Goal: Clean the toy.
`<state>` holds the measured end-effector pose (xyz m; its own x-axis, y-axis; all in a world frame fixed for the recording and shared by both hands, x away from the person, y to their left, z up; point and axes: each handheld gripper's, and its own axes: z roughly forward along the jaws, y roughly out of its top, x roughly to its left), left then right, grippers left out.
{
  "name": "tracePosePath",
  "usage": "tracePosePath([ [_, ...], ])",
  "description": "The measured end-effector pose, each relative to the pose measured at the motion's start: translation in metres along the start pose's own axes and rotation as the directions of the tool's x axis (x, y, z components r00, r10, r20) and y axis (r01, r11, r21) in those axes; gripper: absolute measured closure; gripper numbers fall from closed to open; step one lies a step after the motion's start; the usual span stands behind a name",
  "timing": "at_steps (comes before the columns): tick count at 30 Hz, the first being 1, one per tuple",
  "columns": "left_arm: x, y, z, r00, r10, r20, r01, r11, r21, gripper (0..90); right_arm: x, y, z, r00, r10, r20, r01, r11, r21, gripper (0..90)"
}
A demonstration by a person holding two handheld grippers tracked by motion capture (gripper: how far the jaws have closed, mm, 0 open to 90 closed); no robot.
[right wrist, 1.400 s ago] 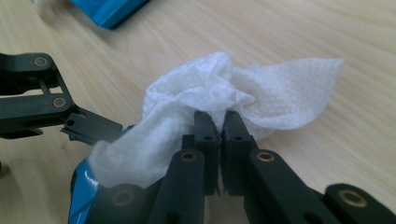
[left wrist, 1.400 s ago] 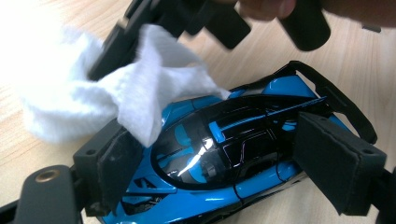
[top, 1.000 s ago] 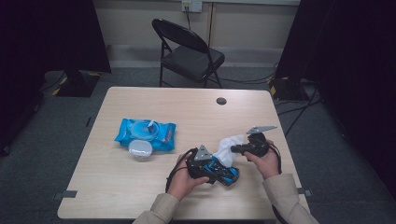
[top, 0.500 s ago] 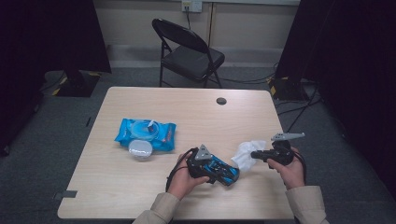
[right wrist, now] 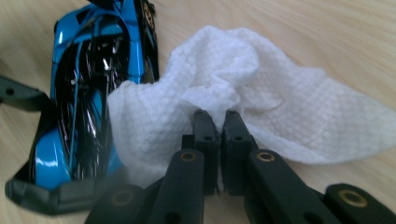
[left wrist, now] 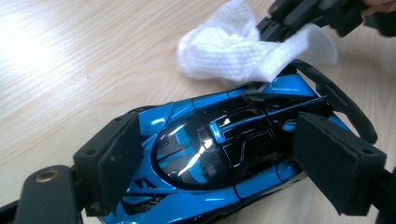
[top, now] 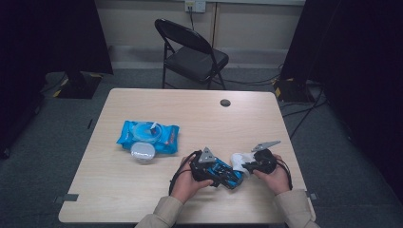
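A blue and black toy car (left wrist: 219,149) lies on the table near its front edge, clamped from both sides by my left gripper (left wrist: 229,172); both pads (left wrist: 119,158) press on its flanks. In the high view the left gripper (top: 214,170) and the car (top: 229,175) sit by the left hand. My right gripper (right wrist: 220,122) is shut on a bunched white wipe (right wrist: 261,93), which rests against one end of the car (right wrist: 93,70). Seen from the left gripper view, the wipe (left wrist: 229,51) drapes over the car's far end under the right gripper (left wrist: 285,21).
A blue pack of wipes (top: 148,135) lies at the table's left, with a round white lid (top: 142,152) just in front of it. There is a dark cable hole (top: 225,102) near the far edge of the table (top: 119,190). A black folding chair (top: 195,52) stands behind.
The right gripper carried the wipe off the car out to the right, then came back left and down, so the wipe touches the car's end. The left gripper and car stayed put.
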<state>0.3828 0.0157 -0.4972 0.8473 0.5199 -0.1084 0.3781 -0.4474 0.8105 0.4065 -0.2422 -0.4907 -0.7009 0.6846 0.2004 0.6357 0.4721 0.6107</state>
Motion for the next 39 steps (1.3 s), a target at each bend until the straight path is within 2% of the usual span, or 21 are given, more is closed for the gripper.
tracePosePath([
  [12, 0.000, 0.000, 0.000, 1.0000, -0.001, 0.004, 0.001, 1.0000, 0.002, 15.7, 0.011, 0.025, 0.023, 0.9970, -0.048, -0.061, 0.049, 0.999, 0.018, 87.5],
  [17, 0.001, 0.000, 0.000, 1.0000, -0.001, 0.006, 0.001, 1.0000, 0.000, 15.7, 0.015, 0.036, 0.031, 0.9954, -0.070, -0.066, 0.073, 0.997, 0.038, 87.4],
  [39, 0.002, 0.000, -0.001, 1.0000, -0.005, 0.002, 0.005, 1.0000, 0.000, 15.7, 0.019, 0.065, 0.055, 0.9947, -0.067, -0.078, 0.071, 0.996, 0.048, 87.3],
])
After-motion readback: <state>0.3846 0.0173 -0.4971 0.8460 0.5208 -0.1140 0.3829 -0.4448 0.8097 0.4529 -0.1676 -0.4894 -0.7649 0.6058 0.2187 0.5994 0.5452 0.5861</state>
